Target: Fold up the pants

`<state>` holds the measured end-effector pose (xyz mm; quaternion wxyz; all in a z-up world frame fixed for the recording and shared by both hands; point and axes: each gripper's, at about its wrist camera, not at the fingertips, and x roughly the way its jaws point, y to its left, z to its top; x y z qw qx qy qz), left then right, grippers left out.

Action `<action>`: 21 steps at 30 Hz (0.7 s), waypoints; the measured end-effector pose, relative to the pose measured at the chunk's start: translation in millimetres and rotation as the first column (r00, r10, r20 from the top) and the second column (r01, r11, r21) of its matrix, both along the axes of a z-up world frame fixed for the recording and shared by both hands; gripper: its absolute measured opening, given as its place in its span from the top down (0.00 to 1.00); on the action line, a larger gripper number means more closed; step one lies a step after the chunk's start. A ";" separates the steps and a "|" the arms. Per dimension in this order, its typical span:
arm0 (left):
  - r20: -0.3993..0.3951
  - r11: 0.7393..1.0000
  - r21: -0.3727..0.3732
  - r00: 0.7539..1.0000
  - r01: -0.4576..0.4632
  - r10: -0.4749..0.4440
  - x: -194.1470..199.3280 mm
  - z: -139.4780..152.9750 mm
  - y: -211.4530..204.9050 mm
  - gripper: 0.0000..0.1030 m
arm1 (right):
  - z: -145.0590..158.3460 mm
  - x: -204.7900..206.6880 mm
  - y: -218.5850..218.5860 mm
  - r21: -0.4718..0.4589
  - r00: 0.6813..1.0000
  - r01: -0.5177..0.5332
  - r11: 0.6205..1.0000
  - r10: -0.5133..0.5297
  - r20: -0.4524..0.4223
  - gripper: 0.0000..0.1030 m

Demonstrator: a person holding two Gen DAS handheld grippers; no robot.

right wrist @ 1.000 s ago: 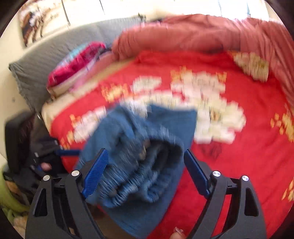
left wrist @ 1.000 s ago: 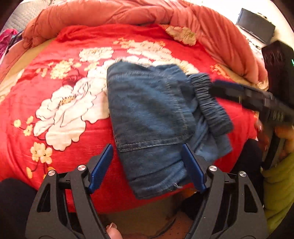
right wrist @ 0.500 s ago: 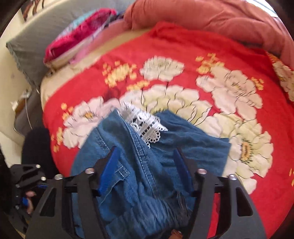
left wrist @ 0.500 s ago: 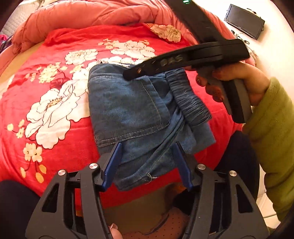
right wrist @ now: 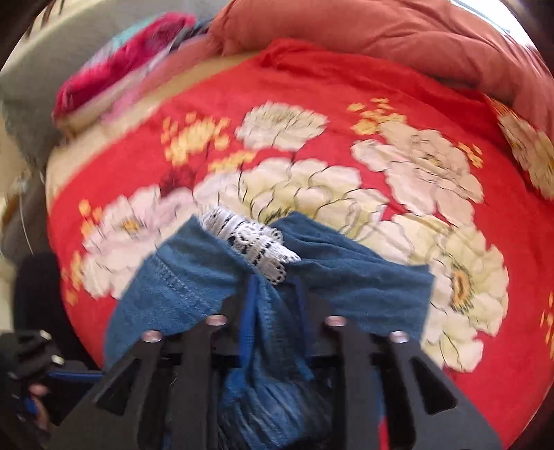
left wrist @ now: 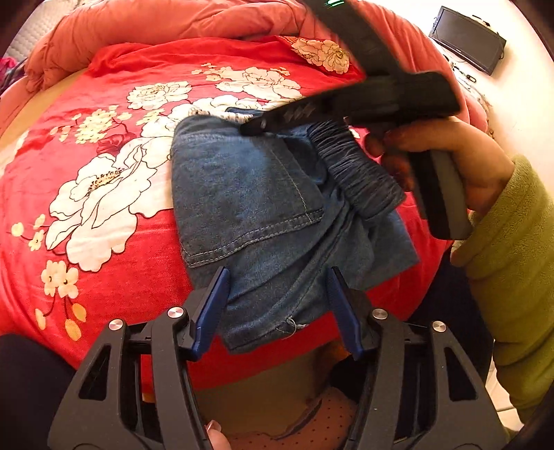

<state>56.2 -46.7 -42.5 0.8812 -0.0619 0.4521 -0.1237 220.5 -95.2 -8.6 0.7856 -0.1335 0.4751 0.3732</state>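
Folded blue denim pants (left wrist: 249,194) lie on a red floral blanket (left wrist: 104,145), the gathered elastic waistband (left wrist: 356,173) on their right side. My left gripper (left wrist: 277,304) holds the thick near edge, and denim fills the gap between its blue pads. A hand (left wrist: 460,162) holds my right gripper (left wrist: 252,128) over the far edge. In the right wrist view the pants (right wrist: 180,294) bunch up between the narrow jaws of the right gripper (right wrist: 273,301), which are closing on the fabric. White lace trim (right wrist: 252,245) pokes out just past its fingertips.
A rumpled salmon quilt (left wrist: 155,24) borders the far side of the bed. A grey pillow (right wrist: 27,86) and magenta cloth (right wrist: 114,69) lie at one end. A green sleeve (left wrist: 512,259) fills the right side. A dark screen (left wrist: 467,38) sits on the floor beyond.
The right gripper swung in over the pants to their far edge and its jaws narrowed onto the denim. The left jaws drew in around the near edge and then held.
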 end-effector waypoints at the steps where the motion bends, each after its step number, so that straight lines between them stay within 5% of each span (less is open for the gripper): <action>1: 0.003 1.000 -0.007 1.000 0.004 -0.004 -1.5 1.8 0.7 0.51 | 9.8 -2.6 -11.6 0.048 1.000 0.028 0.998 -0.028 0.004 0.56; 7: 0.076 0.997 -0.074 0.996 -0.038 0.044 -10.3 29.2 26.4 0.39 | 43.7 -30.7 -82.9 0.244 0.986 0.152 0.958 -0.164 0.029 0.26; 13: 0.035 0.987 -0.101 0.991 -0.128 0.132 15.5 20.2 49.5 0.35 | 26.7 -51.7 -126.7 0.328 0.968 0.250 0.911 -0.238 -0.078 0.24; 21: -0.047 0.975 -0.183 0.991 -0.128 0.121 36.5 -6.6 48.5 0.32 | -3.6 -39.3 -135.4 0.325 0.950 0.301 0.897 -0.252 -0.185 0.24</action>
